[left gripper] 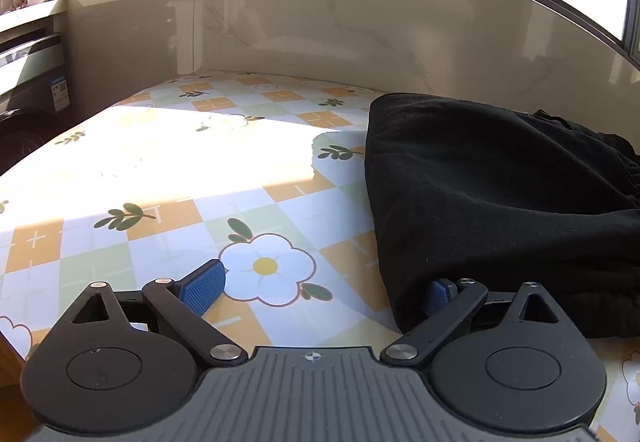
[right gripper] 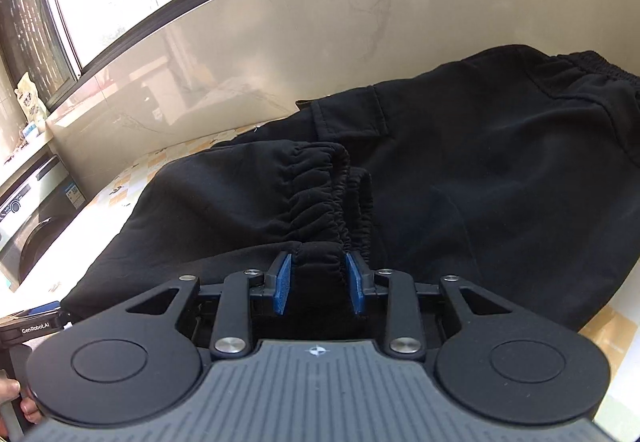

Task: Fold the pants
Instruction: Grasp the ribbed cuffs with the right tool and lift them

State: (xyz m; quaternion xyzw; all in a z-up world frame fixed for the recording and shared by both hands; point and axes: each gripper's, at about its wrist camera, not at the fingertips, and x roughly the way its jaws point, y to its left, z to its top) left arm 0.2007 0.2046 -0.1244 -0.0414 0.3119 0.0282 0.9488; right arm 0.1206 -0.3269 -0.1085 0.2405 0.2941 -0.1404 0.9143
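pants (right gripper: 460, 169) cuff between right tool (right gripper: 318, 282) pads

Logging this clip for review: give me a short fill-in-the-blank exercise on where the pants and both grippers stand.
1. The pants on the flowered tablecloth are ____ in colour.
2. The right gripper has a gathered ____ cuff of the pants between its jaws.
3. The left gripper has its jaws spread wide, with its right pad against the ____ of the pants.
4. The pads on both grippers are ____.

Missing words: black; elastic; edge; blue
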